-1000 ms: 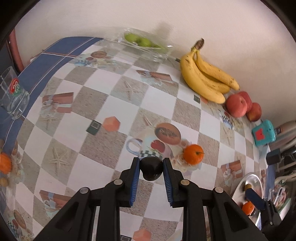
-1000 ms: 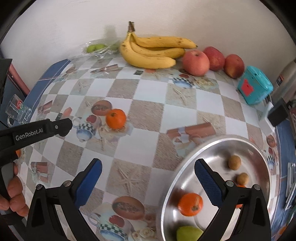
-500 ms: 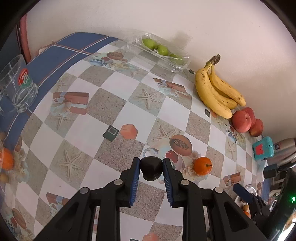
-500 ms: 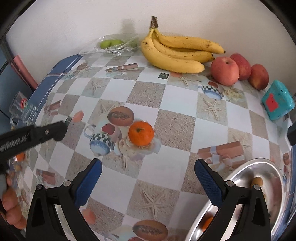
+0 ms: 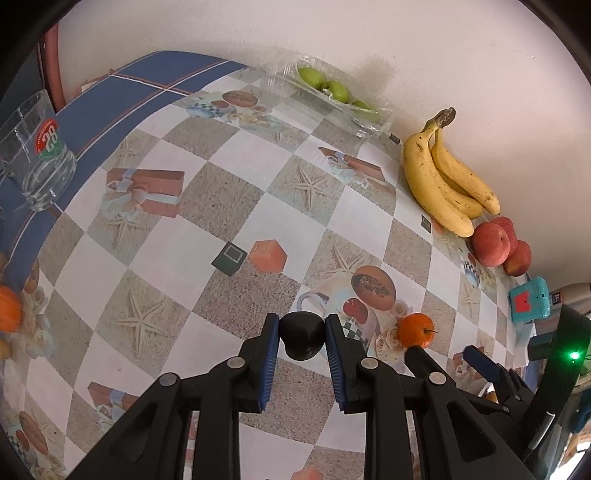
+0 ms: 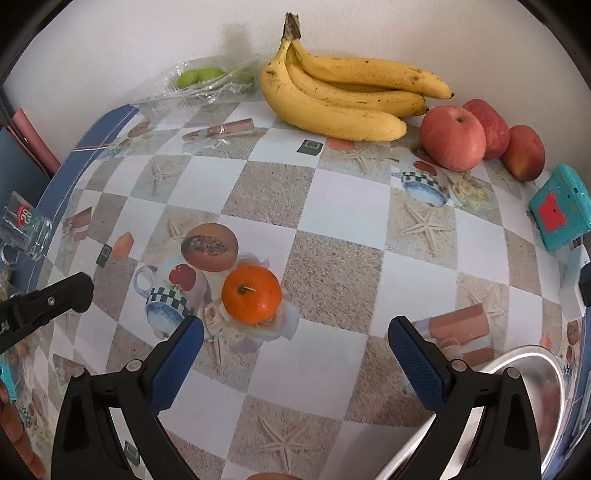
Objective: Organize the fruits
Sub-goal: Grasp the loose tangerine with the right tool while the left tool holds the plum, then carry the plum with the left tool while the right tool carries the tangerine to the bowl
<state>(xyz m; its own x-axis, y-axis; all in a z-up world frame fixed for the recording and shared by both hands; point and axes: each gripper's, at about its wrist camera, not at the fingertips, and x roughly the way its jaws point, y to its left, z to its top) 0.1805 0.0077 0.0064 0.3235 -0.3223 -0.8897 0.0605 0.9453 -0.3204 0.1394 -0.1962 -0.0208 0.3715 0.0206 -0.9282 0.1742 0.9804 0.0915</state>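
Note:
My left gripper (image 5: 302,334) is shut on a dark plum (image 5: 303,339) and holds it above the patterned tablecloth. My right gripper (image 6: 295,338) is open and empty, just short of an orange (image 6: 252,294) that sits on the cloth; the orange also shows in the left wrist view (image 5: 416,329). A banana bunch (image 6: 343,99), three red apples (image 6: 453,137) and a clear tray of green fruit (image 6: 199,79) lie along the back wall. A metal bowl (image 6: 532,356) shows at the lower right, its contents blurred.
A glass mug (image 5: 35,155) stands at the left on the blue border. A teal box (image 6: 559,208) sits at the right edge. Another orange (image 5: 8,308) lies at the far left. The wall (image 6: 147,33) closes the back.
My right gripper has moved forward and left, from over the metal bowl toward the orange. My left gripper has pulled back and up with the plum still in it.

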